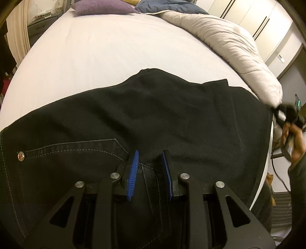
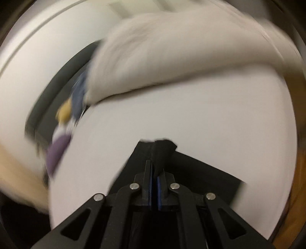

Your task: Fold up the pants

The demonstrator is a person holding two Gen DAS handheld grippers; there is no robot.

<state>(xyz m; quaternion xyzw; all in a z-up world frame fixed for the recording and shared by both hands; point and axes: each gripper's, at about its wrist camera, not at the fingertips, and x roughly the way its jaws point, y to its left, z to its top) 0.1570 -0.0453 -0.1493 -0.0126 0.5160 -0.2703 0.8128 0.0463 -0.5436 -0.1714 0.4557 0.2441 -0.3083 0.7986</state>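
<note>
Black pants (image 1: 153,115) lie spread across the white bed sheet (image 1: 95,53), with a stitched pocket and a metal rivet (image 1: 20,155) at the left. My left gripper (image 1: 150,157) is open just above the pants near the pocket, its blue pads (image 1: 133,168) apart with the fabric showing between them. My right gripper (image 2: 154,168) is shut on a bunched edge of the pants (image 2: 162,151) and holds it up over the sheet. That view is blurred by motion. The right gripper and the hand holding it also show at the right edge of the left wrist view (image 1: 290,122).
A rumpled beige duvet (image 1: 229,42) lies along the right side of the bed. A purple pillow (image 1: 101,7) and a dark blue one (image 1: 168,6) sit at the head. White wardrobe doors (image 1: 267,23) stand beyond the bed's right edge.
</note>
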